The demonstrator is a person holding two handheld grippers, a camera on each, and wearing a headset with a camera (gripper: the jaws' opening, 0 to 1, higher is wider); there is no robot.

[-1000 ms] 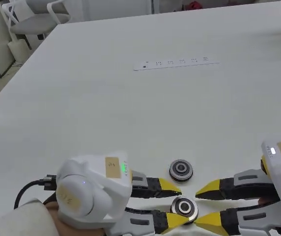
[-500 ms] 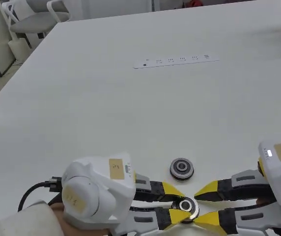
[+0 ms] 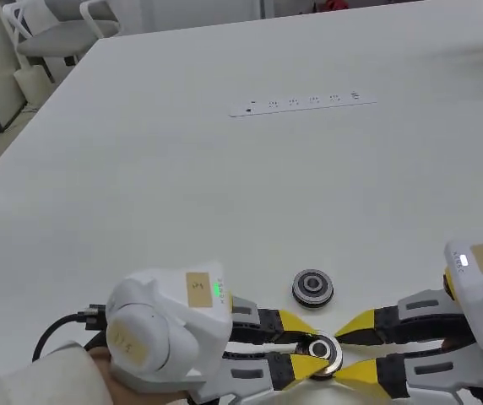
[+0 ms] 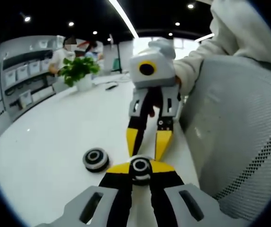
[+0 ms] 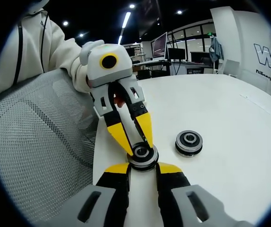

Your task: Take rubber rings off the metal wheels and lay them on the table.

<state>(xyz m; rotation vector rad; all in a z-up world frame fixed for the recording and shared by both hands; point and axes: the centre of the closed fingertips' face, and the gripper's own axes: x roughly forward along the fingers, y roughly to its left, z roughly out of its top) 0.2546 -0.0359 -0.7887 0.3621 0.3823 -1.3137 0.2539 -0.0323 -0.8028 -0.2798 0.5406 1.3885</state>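
The left gripper [image 3: 309,346] is held low at the near edge of the table [image 3: 225,194], jaws pointing right, and is closed on the wheel [image 3: 320,350], which is pinched between its yellow tips. The right gripper [image 3: 343,351] is levelled opposite it, jaws pointing left and narrowed to the same wheel; whether it is clamped cannot be told. A 2nd wheel [image 3: 312,288] is lying flat just beyond. 1 tan sticker [image 3: 194,289] is fixed on each gripper body, its mark too small to be read. A large W [image 5: 263,49] is seen on the wall.
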